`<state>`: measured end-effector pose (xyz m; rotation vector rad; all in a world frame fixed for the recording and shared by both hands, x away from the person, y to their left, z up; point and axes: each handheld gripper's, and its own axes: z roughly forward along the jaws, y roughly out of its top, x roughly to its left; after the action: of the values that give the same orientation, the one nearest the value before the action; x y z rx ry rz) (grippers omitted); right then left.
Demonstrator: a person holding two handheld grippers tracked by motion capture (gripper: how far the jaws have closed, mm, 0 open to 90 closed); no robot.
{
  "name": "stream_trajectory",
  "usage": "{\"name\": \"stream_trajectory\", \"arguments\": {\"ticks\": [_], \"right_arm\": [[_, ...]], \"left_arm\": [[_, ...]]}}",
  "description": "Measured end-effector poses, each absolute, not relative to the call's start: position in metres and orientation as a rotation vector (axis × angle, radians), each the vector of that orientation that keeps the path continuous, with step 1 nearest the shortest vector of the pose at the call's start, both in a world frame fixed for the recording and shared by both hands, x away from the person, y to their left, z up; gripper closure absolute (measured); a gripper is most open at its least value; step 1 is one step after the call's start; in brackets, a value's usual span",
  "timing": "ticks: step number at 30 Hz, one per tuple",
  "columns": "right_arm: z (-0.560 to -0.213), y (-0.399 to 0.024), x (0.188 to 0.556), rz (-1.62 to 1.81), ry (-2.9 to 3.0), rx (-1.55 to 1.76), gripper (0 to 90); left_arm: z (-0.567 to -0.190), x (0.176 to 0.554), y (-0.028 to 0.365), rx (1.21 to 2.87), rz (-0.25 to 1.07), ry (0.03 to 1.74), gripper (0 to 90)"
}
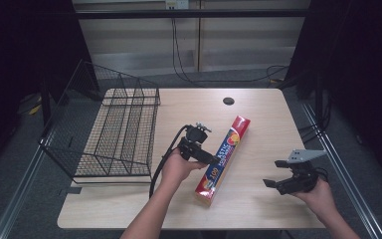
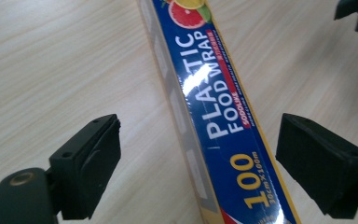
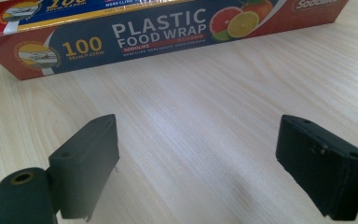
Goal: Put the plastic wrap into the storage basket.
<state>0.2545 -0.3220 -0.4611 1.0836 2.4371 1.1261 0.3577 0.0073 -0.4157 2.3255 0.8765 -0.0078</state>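
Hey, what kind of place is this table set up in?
Probably a lab or recording workspace, not a kitchen: black curtains flank the wooden table, loose cables trail across grey carpet behind it.

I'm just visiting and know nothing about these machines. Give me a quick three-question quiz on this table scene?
1. True or false: the left tongs are clamped on the food wrap box.
2. What stands at the table's left edge: A) wire basket, B) bucket, C) tray?
3. Which word completes the box's label: "PLASTIC FOOD ____"?

Key:
1. False; the jaws stand apart with the box between them.
2. A.
3. WRAP.
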Motion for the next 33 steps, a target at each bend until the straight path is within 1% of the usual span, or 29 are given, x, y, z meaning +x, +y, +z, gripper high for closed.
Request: {"name": "stream_trajectory", "arguments": {"ticks": [5,6,7,10,11,12,17,18,23,25,26,27,28,33], "right_arm": [[-0.46,-0.322,0.255,1.127,2.439,1.093,13.3],[-0.46,-0.322,0.255,1.126,2.435,1.094,13.3],[-0.46,-0.322,0.255,1.136,2.437,1.097,13.2],[-0.46,-0.322,0.255,1.134,2.431,1.094,13.2],[-0.46,-0.322,0.255,1.133,2.432,1.095,13.2],[-0.46,-0.322,0.255,1.135,2.43,1.1,13.2],[-0.46,-0.322,0.256,1.14,2.422,1.098,13.2],[-0.46,-0.322,0.256,1.141,2.422,1.099,13.3],[-0.459,-0.323,0.256,1.148,2.418,1.106,13.2],[-0.459,-0.323,0.256,1.15,2.414,1.105,13.2],[-0.459,-0.323,0.256,1.15,2.412,1.105,13.2],[-0.459,-0.323,0.256,1.151,2.412,1.106,13.2],[-0.459,-0.323,0.256,1.149,2.411,1.106,13.2],[-0.459,-0.323,0.256,1.151,2.409,1.11,13.2]], "left_arm": [[-0.419,0.364,0.004,2.311,0.001,0.927,11.9],[-0.419,0.364,0.004,2.311,0.001,0.927,13.5],[-0.419,0.367,0.003,2.319,-0.028,0.906,14.9],[-0.419,0.368,-0.001,2.308,0.006,0.938,13.6],[-0.419,0.369,-0.002,2.315,-0.013,0.929,13.1],[-0.418,0.371,-0.003,2.323,-0.025,0.925,15.2],[-0.419,0.374,-0.014,2.308,0.003,0.972,12.2],[-0.419,0.375,-0.016,2.31,-0.024,0.975,12.0],[-0.421,0.378,-0.03,2.329,-0.031,0.994,9.4],[-0.421,0.379,-0.032,2.328,-0.031,0.999,6.2],[-0.422,0.38,-0.036,2.319,-0.064,1.015,5.5],[-0.423,0.381,-0.038,2.318,-0.069,1.021,4.4],[-0.424,0.381,-0.04,2.34,-0.067,1.014,3.0],[-0.429,0.382,-0.051,2.341,-0.081,1.037,2.0]]}}
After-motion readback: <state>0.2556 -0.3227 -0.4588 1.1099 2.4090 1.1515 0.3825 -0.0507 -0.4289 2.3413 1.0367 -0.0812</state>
